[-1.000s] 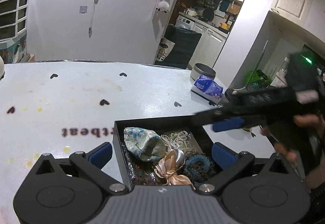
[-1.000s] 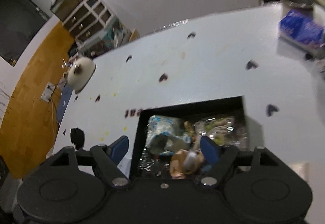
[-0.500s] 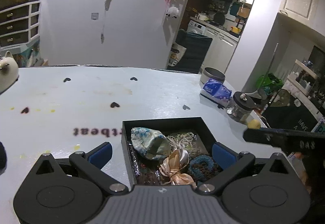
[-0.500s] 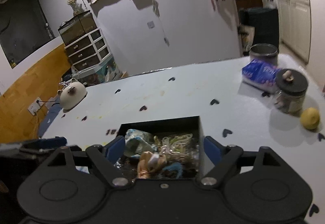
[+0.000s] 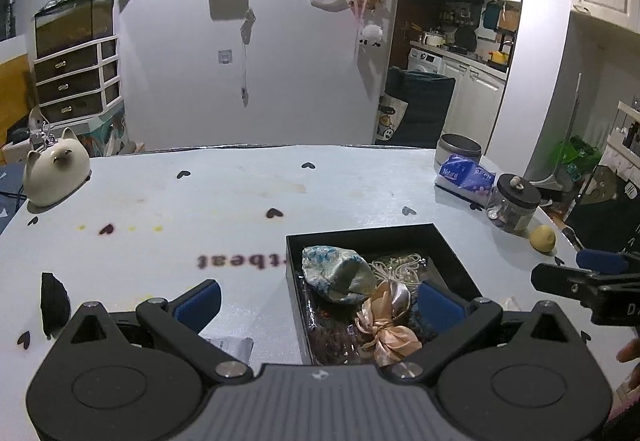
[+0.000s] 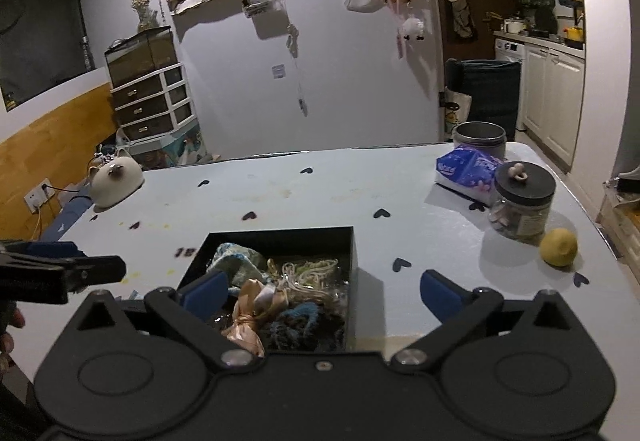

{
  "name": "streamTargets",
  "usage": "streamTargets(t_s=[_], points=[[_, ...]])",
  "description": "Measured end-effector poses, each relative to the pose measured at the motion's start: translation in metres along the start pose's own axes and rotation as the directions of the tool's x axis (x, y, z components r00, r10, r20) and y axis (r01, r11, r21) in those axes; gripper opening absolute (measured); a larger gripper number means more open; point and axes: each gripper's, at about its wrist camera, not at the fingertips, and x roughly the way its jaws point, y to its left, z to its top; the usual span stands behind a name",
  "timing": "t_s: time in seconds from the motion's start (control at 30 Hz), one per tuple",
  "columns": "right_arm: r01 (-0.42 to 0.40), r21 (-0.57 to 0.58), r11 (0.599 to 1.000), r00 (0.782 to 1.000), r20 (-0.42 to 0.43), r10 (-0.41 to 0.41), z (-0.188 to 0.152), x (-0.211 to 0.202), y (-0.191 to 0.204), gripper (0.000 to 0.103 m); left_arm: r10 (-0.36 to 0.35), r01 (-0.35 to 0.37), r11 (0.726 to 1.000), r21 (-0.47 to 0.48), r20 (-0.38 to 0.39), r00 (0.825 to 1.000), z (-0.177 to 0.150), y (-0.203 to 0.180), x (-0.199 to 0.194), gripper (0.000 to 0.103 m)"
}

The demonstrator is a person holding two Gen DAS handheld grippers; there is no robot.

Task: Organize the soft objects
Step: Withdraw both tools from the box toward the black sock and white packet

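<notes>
A black box (image 5: 448,241) sits on the white table and holds several soft items: a blue-and-white patterned pouch (image 5: 336,273), a peach satin scrunchie (image 5: 386,317) and a cream cord bundle (image 5: 400,265). In the right wrist view a teal scrunchie (image 6: 296,321) lies beside them. My left gripper (image 5: 320,303) hovers open at the box's near left corner, holding nothing. My right gripper (image 6: 324,291) is near the box's front right; its jaws are opening wide and grip nothing. It also shows at the right edge as the right gripper (image 5: 576,269).
A cat-shaped ceramic piece (image 5: 54,173) stands far left. At the right are a tissue pack (image 5: 466,175), a metal tin (image 5: 460,149), a black-lidded glass jar (image 5: 514,205) and a lemon (image 5: 543,238). A black object (image 5: 54,301) lies near left.
The right gripper has drawn back from over the box to its right side and levelled out, its jaws spreading wider. The left view has tilted up and pulled back a little.
</notes>
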Motion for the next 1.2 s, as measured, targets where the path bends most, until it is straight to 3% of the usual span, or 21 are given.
streamTargets(t_s=[0.73, 1.2], points=[[0.051, -0.009, 0.999, 0.999, 0.017, -0.051, -0.008, -0.006, 0.02, 0.103, -0.011, 0.011, 0.999, -0.032, 0.002, 1.0, -0.017, 0.024, -0.008, 0.103], [0.072, -0.007, 0.997, 0.997, 0.01, -0.072, -0.005, 0.012, 0.085, 0.103, 0.027, -0.026, 0.998, -0.054, 0.008, 1.0, -0.015, 0.1, -0.019, 0.103]])
